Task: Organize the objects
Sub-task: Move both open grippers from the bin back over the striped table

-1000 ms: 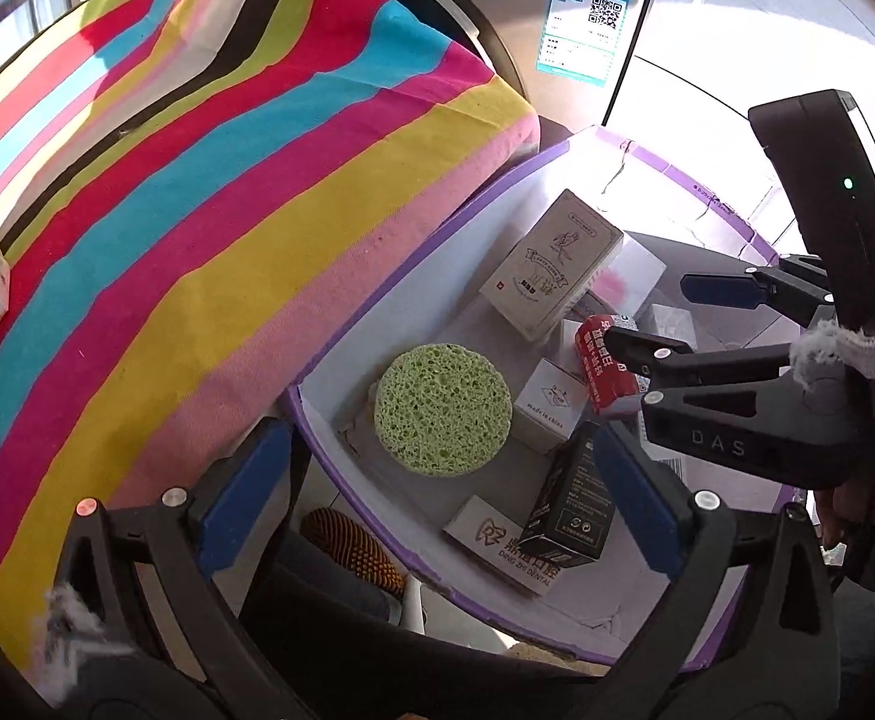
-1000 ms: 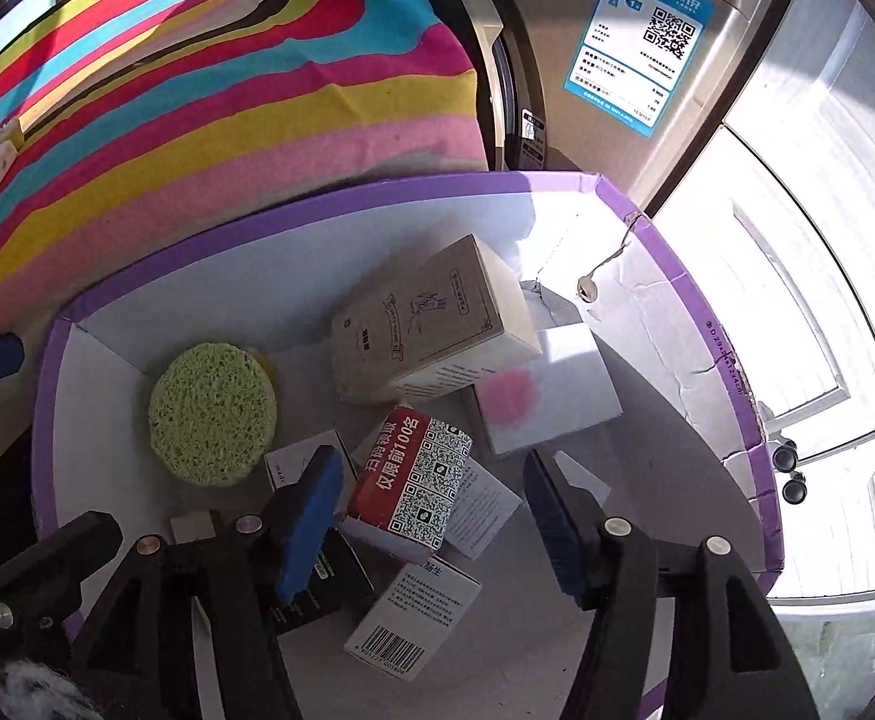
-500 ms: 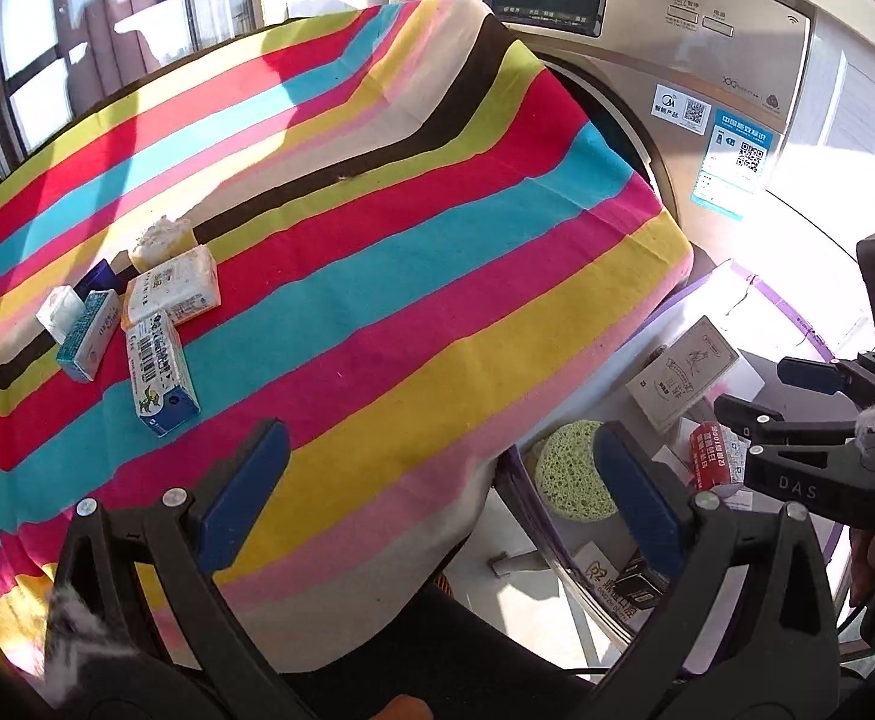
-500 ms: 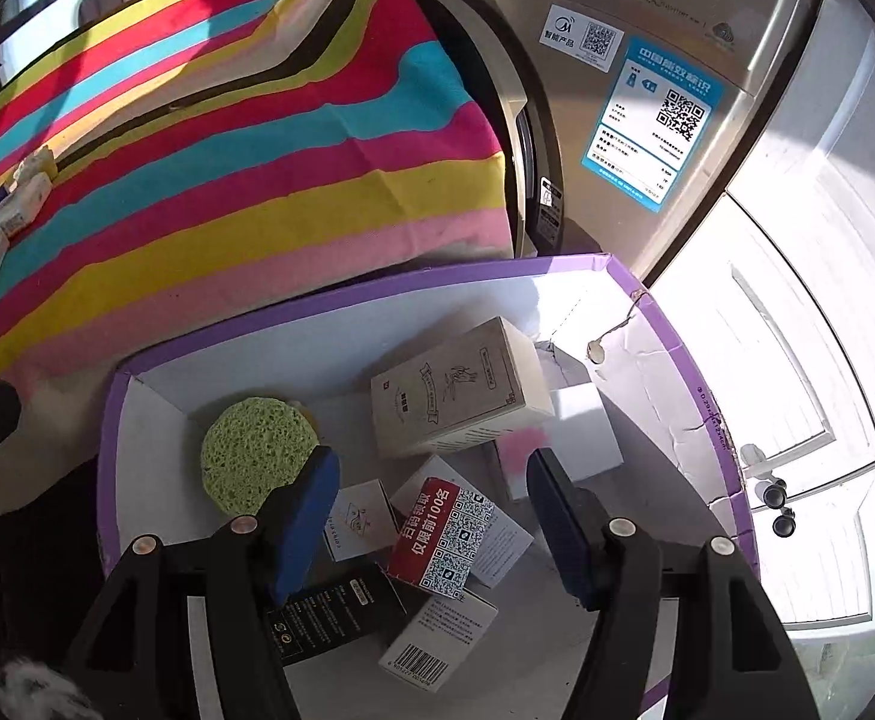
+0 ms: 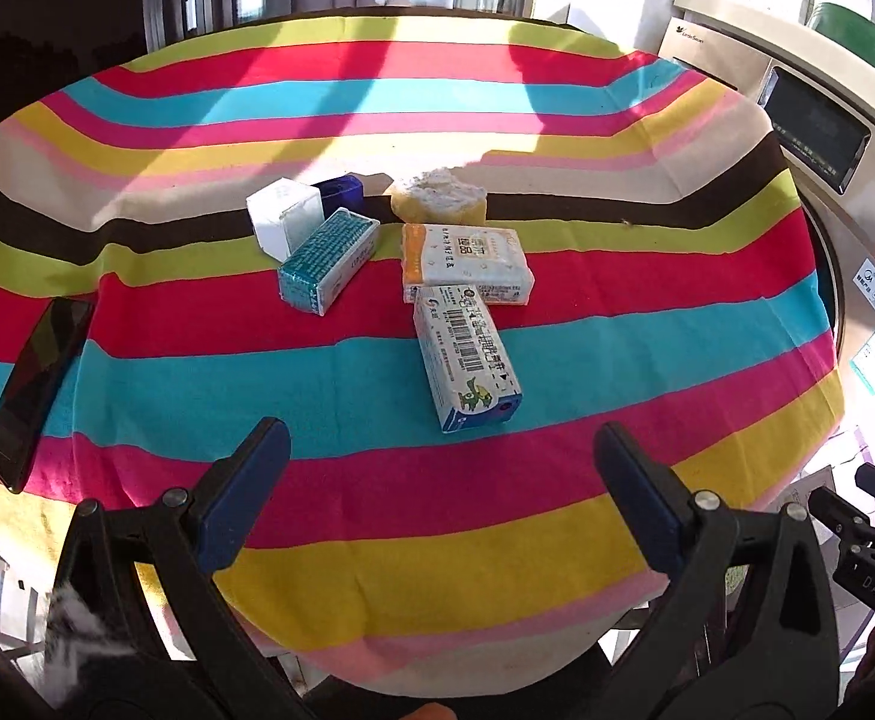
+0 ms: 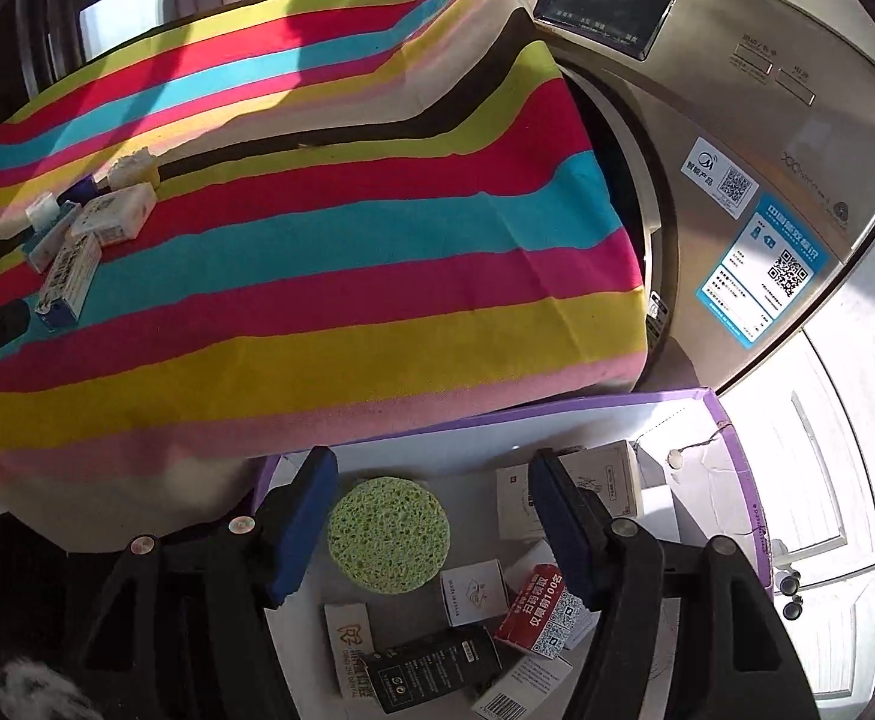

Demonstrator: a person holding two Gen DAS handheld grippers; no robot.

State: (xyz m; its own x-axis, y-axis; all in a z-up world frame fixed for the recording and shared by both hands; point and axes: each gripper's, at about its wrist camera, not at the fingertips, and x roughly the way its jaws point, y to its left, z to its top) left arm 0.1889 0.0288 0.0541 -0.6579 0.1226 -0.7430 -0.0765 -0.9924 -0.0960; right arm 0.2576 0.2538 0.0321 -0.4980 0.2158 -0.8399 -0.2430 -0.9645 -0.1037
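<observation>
Small cartons and packets, the things to be organized, lie in two lots: a cluster on the striped tablecloth ahead of the left gripper, and a jumble in the purple-edged box under the right gripper. Both tongs stand open and empty. Nearest the left gripper's jaws, straight ahead and slightly right, is the barcoded blue-and-white carton, its far end touching the orange-and-white tissue pack; a teal patterned box, a white box and a yellow sponge sit beyond, with a black phone far to the left. Between the right gripper's fingers shows a round green sponge, with a red QR-coded carton and black carton nearer the camera. Likely trouble: closing on the barcoded carton could drag the touching tissue pack, and a hasty drop into the crowded box could tip items over the rim beside the washing machine.
</observation>
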